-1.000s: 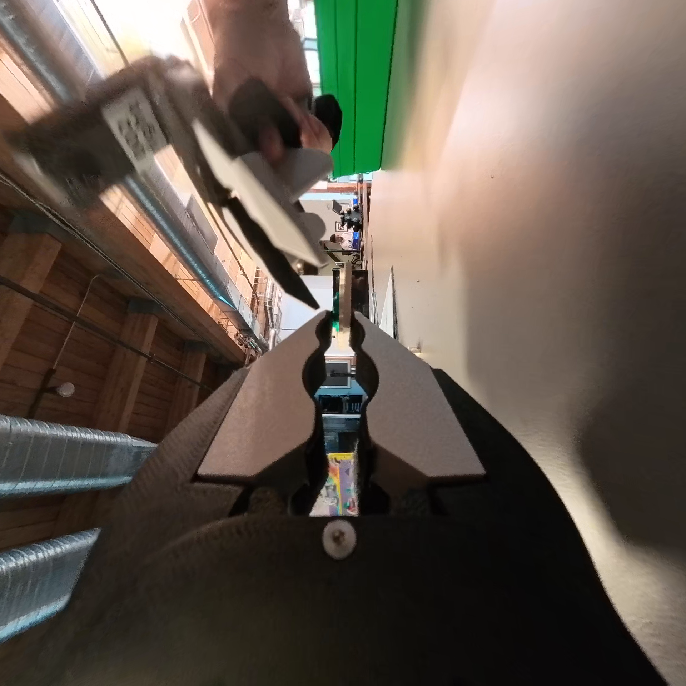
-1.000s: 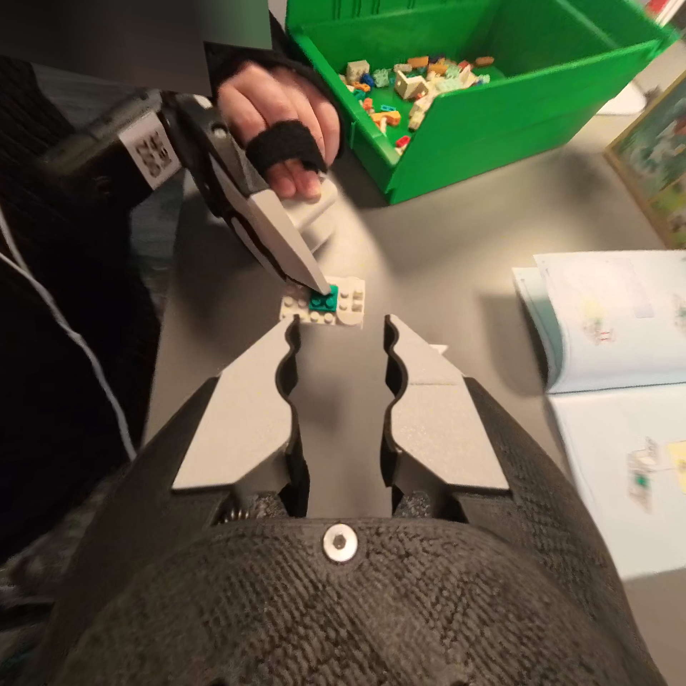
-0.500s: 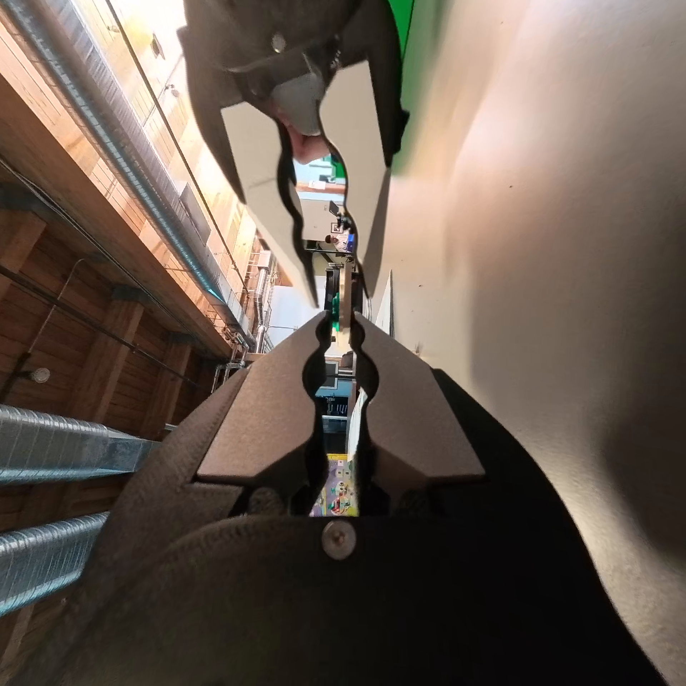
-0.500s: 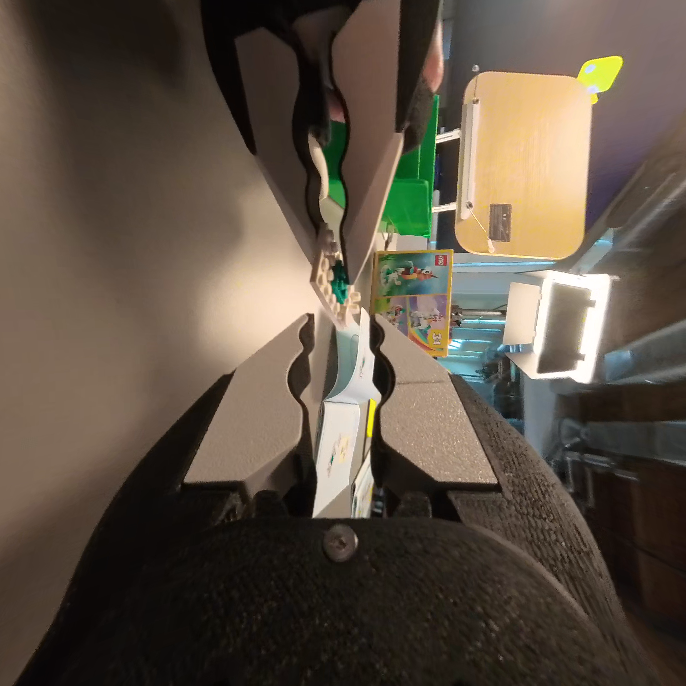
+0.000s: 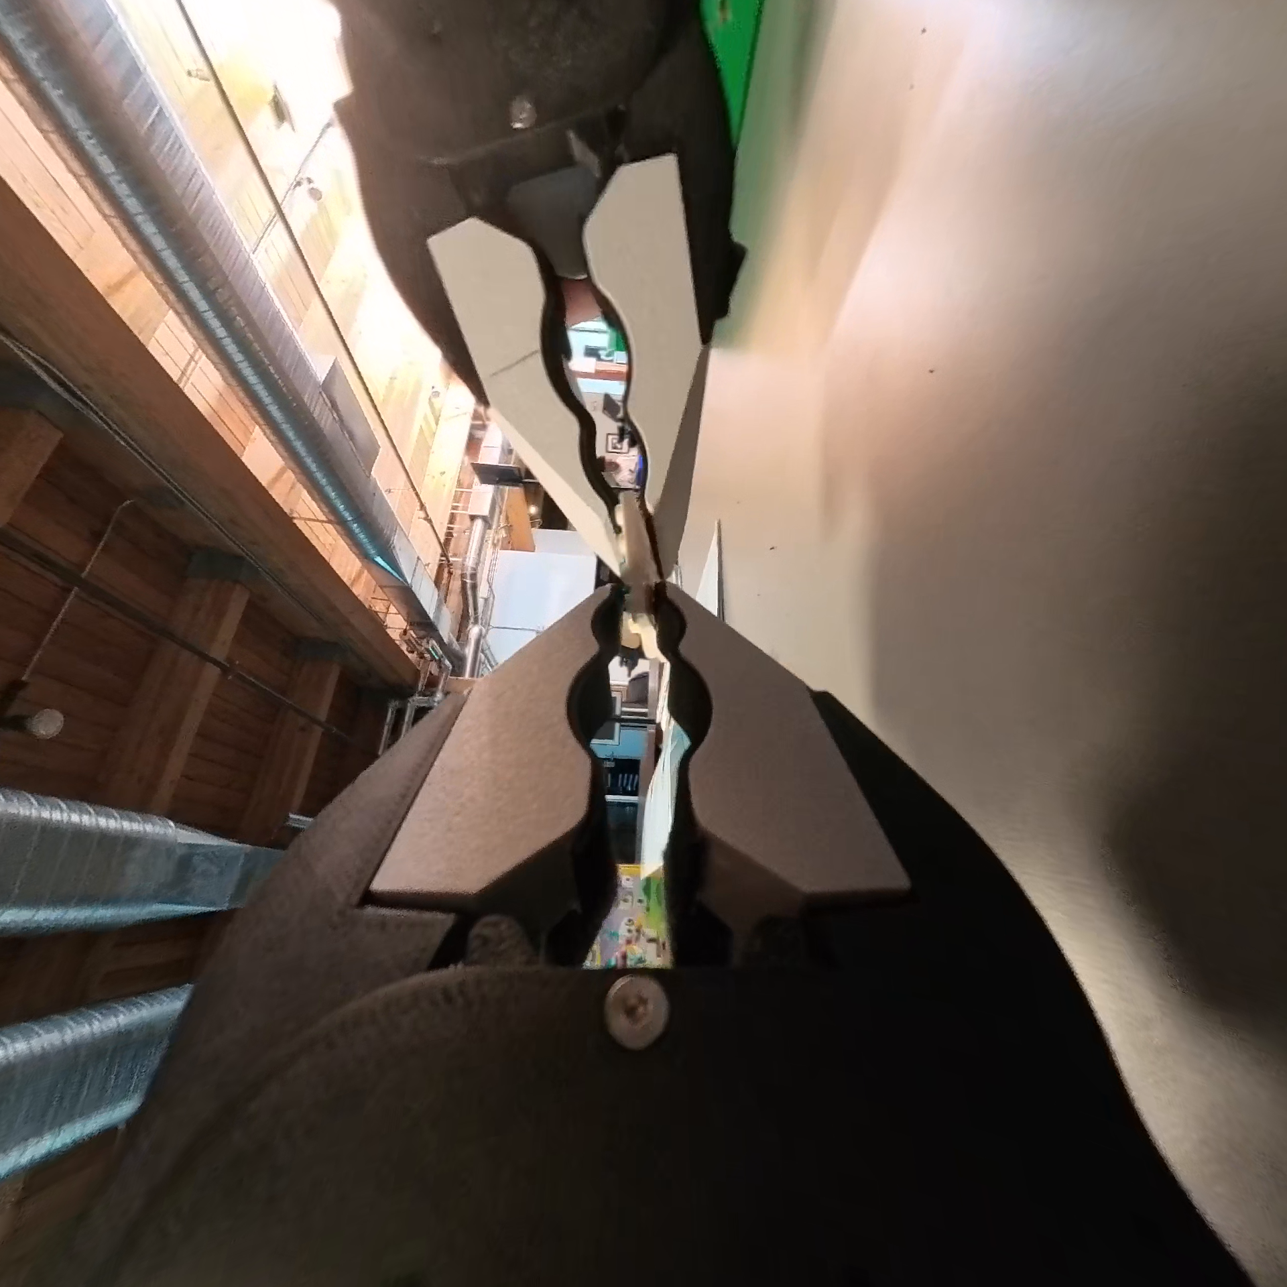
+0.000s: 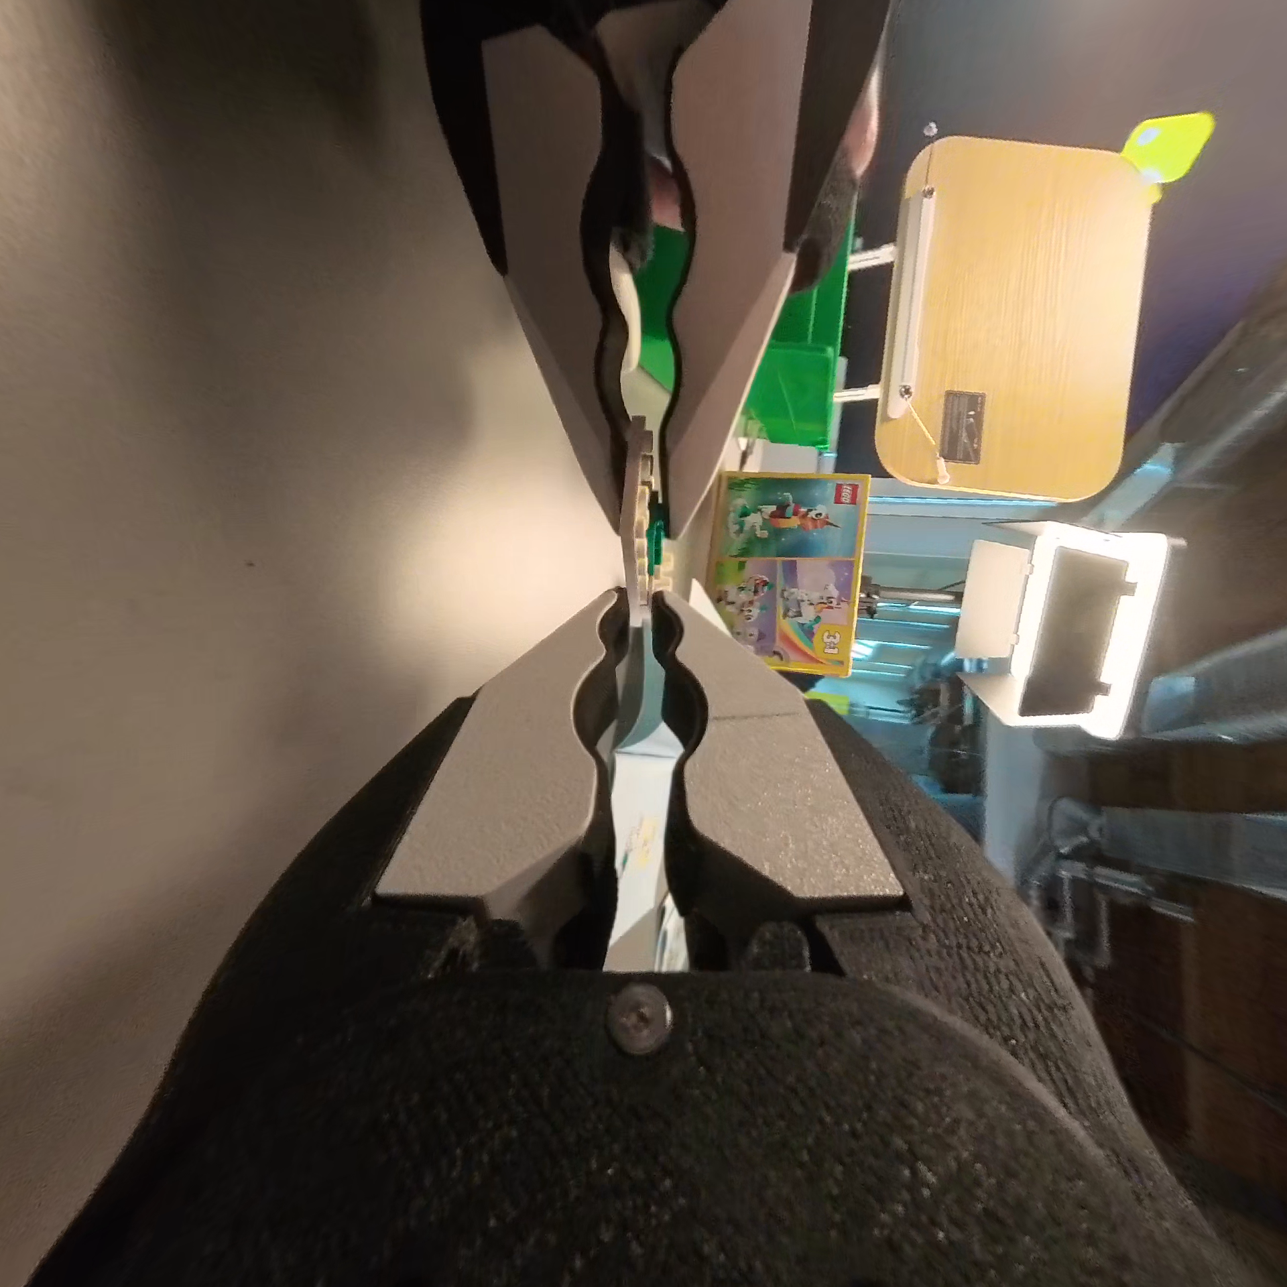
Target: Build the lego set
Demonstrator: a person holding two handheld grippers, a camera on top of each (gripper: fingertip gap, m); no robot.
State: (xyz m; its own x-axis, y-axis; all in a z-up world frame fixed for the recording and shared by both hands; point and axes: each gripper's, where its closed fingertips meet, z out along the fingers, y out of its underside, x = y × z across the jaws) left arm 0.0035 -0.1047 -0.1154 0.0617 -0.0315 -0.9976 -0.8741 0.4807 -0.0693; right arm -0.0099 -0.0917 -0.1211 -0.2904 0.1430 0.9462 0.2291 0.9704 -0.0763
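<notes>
A small white lego plate (image 6: 635, 515) with a teal piece (image 6: 653, 550) on it is held edge-on in the air between my two grippers, which face each other tip to tip. My right gripper (image 6: 639, 597) is shut on the plate's near edge. My left gripper (image 6: 644, 537) comes in from the top of the right wrist view and is shut on the far edge, over the teal piece. In the left wrist view, my left gripper (image 5: 637, 597) pinches the plate (image 5: 632, 540) and my right gripper (image 5: 637, 550) clamps it from above.
Both views are rolled sideways, with the grey table (image 6: 278, 487) running vertically. A green bin (image 6: 801, 362), the lego box (image 6: 787, 571) and an open instruction booklet (image 6: 641, 836) lie beyond the plate. A wooden chair (image 6: 1010, 313) stands farther off.
My right gripper was open and looking down at the plate. It has rolled sideways, come up opposite my left gripper and shut on the plate's free edge. My left gripper kept its hold.
</notes>
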